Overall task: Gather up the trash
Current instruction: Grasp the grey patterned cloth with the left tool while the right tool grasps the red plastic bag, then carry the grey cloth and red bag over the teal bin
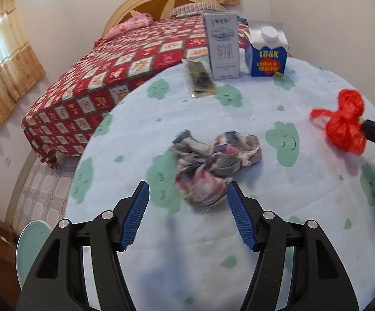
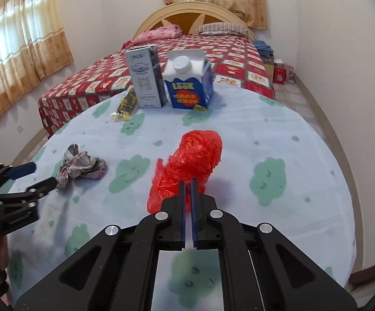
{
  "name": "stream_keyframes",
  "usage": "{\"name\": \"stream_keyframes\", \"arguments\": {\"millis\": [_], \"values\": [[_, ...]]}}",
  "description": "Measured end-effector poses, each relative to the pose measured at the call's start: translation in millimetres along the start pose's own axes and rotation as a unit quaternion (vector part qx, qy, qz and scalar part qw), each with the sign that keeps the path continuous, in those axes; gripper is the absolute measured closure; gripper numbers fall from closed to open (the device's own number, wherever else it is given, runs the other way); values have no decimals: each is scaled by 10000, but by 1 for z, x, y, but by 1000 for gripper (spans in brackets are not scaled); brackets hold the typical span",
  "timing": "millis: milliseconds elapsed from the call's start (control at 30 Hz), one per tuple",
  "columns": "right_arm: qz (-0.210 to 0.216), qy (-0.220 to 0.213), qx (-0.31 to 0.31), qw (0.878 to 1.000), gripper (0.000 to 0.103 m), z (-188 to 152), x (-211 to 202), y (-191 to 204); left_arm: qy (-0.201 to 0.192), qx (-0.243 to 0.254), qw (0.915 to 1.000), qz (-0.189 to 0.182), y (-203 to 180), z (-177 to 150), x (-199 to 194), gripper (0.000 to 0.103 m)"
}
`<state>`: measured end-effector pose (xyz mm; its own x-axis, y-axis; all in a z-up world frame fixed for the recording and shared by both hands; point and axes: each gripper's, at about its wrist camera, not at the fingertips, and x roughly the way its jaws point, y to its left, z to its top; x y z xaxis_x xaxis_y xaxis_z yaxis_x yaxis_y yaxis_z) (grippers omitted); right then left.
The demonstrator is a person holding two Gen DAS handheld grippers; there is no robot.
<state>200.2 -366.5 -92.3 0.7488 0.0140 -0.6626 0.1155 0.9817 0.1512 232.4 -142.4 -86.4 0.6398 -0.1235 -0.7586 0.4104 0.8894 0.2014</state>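
A crumpled wrapper (image 1: 210,165) lies on the round table (image 1: 239,119). My left gripper (image 1: 187,194) is open, its fingertips on either side of the wrapper's near end. In the right wrist view the wrapper (image 2: 82,165) lies beside the open left gripper (image 2: 38,173). My right gripper (image 2: 188,181) is shut on a red plastic bag (image 2: 192,163) and holds it over the table; the bag also shows in the left wrist view (image 1: 345,124). A small dark snack packet (image 1: 199,79) lies near the far edge.
A grey carton (image 1: 222,45) and a blue-and-white milk carton (image 1: 266,51) stand upright at the table's far edge. A bed with a red quilt (image 1: 109,77) lies beyond the table. A light blue stool (image 1: 30,243) stands at the lower left.
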Motion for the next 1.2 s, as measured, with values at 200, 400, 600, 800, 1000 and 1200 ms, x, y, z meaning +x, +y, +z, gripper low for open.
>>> {"name": "stream_keyframes", "arguments": {"millis": [200, 400, 600, 800, 1000, 1200], "values": [[-83, -93, 168, 9998, 67, -9, -8, -14, 271, -6, 9992, -285, -6, 2, 24, 66], [-54, -208, 282, 9994, 58, 2, -5, -20, 250, 13, 9987, -441, -7, 4, 23, 98], [291, -175, 280, 9990, 55, 17, 16, -7, 45, -123, 9994, -328, 14, 1, 2, 98], [307, 26, 119, 9995, 81, 24, 27, 8, -78, -312, 9991, -262, 44, -13, -19, 99], [470, -49, -188, 9987, 85, 26, 23, 46, -273, -528, 9982, 13, 76, -26, -38, 99], [801, -163, -531, 9952, 85, 23, 20, 95, -369, -807, 9956, 300, 109, -48, -58, 99]]}}
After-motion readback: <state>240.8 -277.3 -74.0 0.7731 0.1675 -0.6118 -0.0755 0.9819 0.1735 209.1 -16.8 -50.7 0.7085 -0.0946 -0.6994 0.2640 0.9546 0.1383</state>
